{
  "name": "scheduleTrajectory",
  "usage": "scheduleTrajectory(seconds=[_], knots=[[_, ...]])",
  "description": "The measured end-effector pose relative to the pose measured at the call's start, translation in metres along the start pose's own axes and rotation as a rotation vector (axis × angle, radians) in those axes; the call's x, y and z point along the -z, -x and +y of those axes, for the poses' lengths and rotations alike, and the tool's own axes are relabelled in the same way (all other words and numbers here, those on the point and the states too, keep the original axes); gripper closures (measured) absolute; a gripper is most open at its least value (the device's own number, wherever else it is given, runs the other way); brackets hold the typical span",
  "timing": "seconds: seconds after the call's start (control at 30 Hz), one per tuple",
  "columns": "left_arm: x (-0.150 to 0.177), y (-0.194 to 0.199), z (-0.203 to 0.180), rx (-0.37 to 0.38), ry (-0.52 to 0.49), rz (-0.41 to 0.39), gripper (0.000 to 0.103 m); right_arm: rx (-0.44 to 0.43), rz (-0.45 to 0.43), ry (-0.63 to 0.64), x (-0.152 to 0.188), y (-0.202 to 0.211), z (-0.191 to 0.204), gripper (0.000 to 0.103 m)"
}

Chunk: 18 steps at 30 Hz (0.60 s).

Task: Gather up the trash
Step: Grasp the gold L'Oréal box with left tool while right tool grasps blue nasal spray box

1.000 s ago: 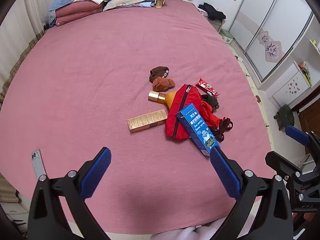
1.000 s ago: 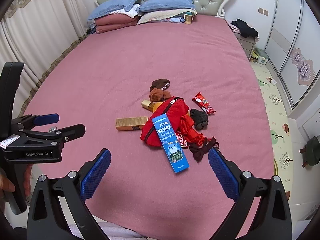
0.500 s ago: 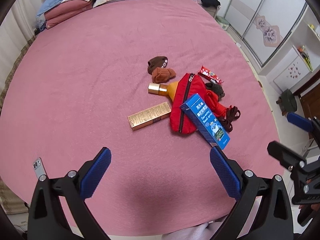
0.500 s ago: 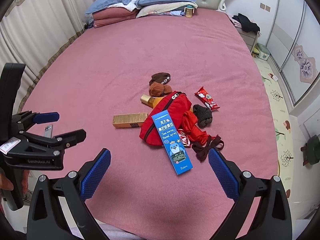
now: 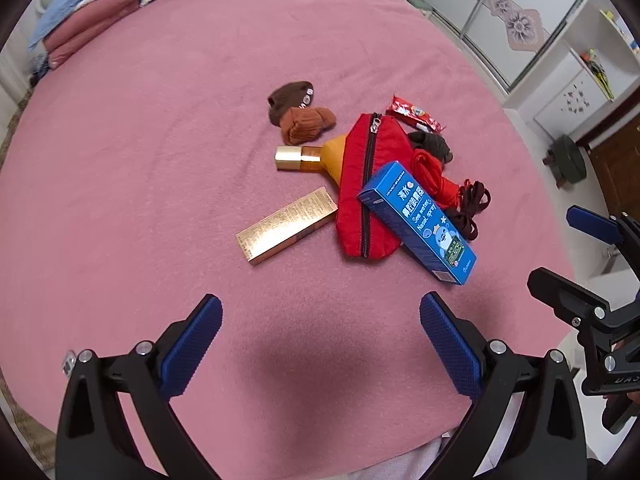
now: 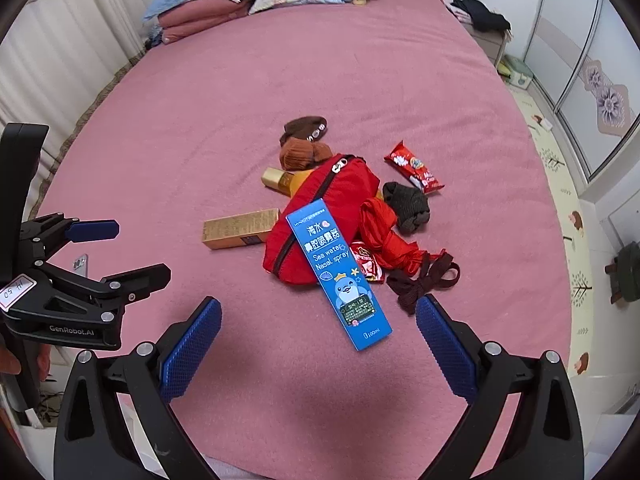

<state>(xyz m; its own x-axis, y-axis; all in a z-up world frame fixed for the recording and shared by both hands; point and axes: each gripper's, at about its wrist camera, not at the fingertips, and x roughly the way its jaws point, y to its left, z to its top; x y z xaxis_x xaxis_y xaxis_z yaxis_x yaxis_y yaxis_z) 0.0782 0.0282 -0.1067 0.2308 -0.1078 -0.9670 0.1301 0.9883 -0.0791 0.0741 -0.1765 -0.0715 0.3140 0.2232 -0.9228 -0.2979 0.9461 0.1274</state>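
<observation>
blue box point(image 6: 339, 272): "Sea water Nasal spray", "100ml" | left gripper point(image 6: 138, 252): "GenRobot.AI"

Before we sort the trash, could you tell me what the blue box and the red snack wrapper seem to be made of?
Blue box: probably printed cardboard with a slight sheen, given its crisp straight edges and flat faces. Red snack wrapper: likely glossy plastic film, shiny and crinkled.

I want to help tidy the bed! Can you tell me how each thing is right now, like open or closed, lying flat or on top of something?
Left tool: open, holding nothing.
Right tool: open, holding nothing.
Red pouch: zipped shut, lying flat.
Blue nasal spray box: closed, resting across the pouch.
Gold box: closed, lying flat.
Gold-capped bottle: capped, on its side.
Red snack wrapper: lying flat, apart.
Brown socks: rolled up.
</observation>
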Motion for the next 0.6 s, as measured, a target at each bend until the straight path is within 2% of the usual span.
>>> scheduleTrajectory(seconds=[0.3,0.6], knots=[[-0.021,-0.058,0.016,0.048,-0.043,0.092,0.004,-0.004,0.032,-0.048,-0.011,-0.041,-0.015,0.010],[-0.039,-0.109,0.019,0.057,-0.173,0.141,0.004,-0.039,0.088,-0.047,-0.018,-0.090,-0.022,0.012]])
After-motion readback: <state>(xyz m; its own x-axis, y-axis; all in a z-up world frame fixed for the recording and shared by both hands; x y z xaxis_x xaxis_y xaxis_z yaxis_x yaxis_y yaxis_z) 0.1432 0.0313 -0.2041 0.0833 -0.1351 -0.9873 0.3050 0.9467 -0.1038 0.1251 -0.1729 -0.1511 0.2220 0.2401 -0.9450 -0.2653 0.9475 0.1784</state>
